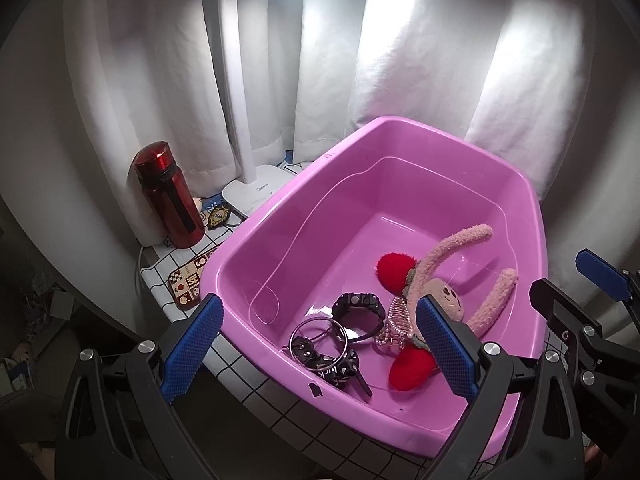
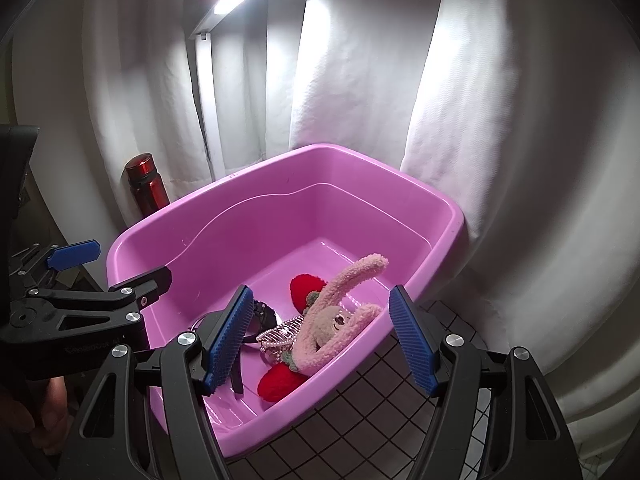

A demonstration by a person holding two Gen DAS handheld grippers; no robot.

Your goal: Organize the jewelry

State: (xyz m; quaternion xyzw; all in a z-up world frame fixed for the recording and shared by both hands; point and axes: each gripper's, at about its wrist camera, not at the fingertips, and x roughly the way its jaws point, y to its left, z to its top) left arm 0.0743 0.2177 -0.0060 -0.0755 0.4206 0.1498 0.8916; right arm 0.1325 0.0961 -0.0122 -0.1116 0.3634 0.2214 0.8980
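All the jewelry's piled in the near corner of the pink tub (image 1: 400,136): a black watch (image 1: 359,307) on its side, silver bangles (image 1: 318,338) leaning on a black strap (image 1: 340,368), a pink claw clip (image 1: 396,322), and a fuzzy pink bunny headband (image 1: 444,280) with red hearts lying flat.

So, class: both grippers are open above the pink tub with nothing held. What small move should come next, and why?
Probably lower the left gripper into the pink tub toward the metal ring. It sits nearest between that gripper's open fingers, beside the black watch. The right gripper is also open and empty, hovering over the plush toy.
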